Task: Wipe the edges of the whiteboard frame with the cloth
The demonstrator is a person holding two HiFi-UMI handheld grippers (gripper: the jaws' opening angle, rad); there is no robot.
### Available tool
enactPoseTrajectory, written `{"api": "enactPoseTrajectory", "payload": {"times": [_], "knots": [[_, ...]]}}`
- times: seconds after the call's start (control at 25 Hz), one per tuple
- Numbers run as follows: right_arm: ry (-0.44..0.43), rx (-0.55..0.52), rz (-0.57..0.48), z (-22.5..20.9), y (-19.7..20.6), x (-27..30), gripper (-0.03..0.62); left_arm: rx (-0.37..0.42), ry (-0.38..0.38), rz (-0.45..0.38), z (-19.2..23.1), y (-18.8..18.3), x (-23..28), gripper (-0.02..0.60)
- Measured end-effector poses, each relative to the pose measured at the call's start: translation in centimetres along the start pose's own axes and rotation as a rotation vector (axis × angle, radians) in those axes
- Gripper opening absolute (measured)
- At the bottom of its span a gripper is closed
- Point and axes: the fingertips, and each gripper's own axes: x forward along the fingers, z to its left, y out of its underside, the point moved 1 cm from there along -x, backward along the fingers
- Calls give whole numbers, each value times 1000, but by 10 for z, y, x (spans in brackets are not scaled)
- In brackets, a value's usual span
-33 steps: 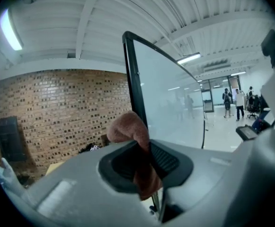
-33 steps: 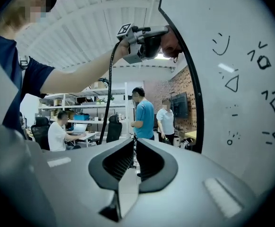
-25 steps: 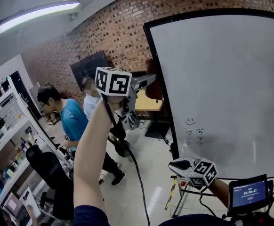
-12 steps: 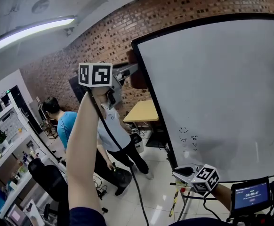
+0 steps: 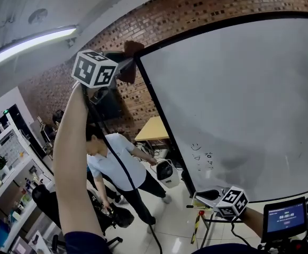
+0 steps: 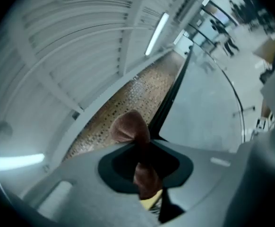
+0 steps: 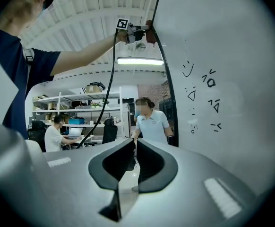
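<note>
The whiteboard [image 5: 238, 99] has a black frame [image 5: 162, 123] and stands before a brick wall. My left gripper [image 5: 121, 63] is raised high and is shut on a brown cloth [image 5: 130, 53], which presses at the frame's top left corner. In the left gripper view the cloth [image 6: 131, 127] bulges out between the jaws, beside the black frame [image 6: 171, 96]. My right gripper [image 5: 199, 197] hangs low near the board's bottom edge, shut and holding nothing. The right gripper view looks up along the frame [image 7: 165, 84] to the cloth [image 7: 149, 33]; its own right gripper [image 7: 133, 146] has the jaws together.
A person in a pale shirt [image 5: 119, 163] bends over beside a white appliance [image 5: 165, 171] on the floor left of the board. Behind stands a yellow table [image 5: 151, 128]. Shelving [image 5: 6, 168] lines the far left. A small screen [image 5: 285, 215] sits at bottom right. Small marks [image 5: 199, 155] are on the board.
My left gripper has gone up along the board's left edge with the cloth, reaching the top corner. The person in the pale shirt has stepped closer. The right gripper has barely moved.
</note>
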Motion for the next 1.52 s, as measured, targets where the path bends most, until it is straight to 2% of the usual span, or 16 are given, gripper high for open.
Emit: {"api": "enactPoseTrajectory", "payload": {"times": [0.08,0.2,0.28,0.36,0.48,0.6,0.88,1.0,1.16,1.44,1.52], "knots": [[5,9,-3,-1,1,1,28,190,-55,64,6,-5,-3,63],[7,17,-12,-3,7,-1,28,369,-110,129,6,-8,-6,63],[12,20,-12,1,2,-20,28,498,-150,166,4,-24,-7,63],[17,26,-13,5,-5,-37,28,596,-183,184,1,-41,-8,63],[13,33,-22,7,-2,-46,28,671,-210,179,-12,-52,-3,62],[9,41,-29,7,11,-52,28,703,-223,161,-29,-58,4,61],[27,94,-23,3,44,-72,28,681,-228,110,-48,-74,21,61],[60,114,-25,-11,56,-79,28,684,-223,83,-57,-81,35,61],[121,121,-37,-24,51,-90,28,708,-211,43,-62,-98,49,61],[242,143,-19,11,56,-108,28,728,-158,-74,-89,-132,41,61],[274,154,-10,16,60,-113,28,728,-148,-82,-89,-136,41,61]]}}
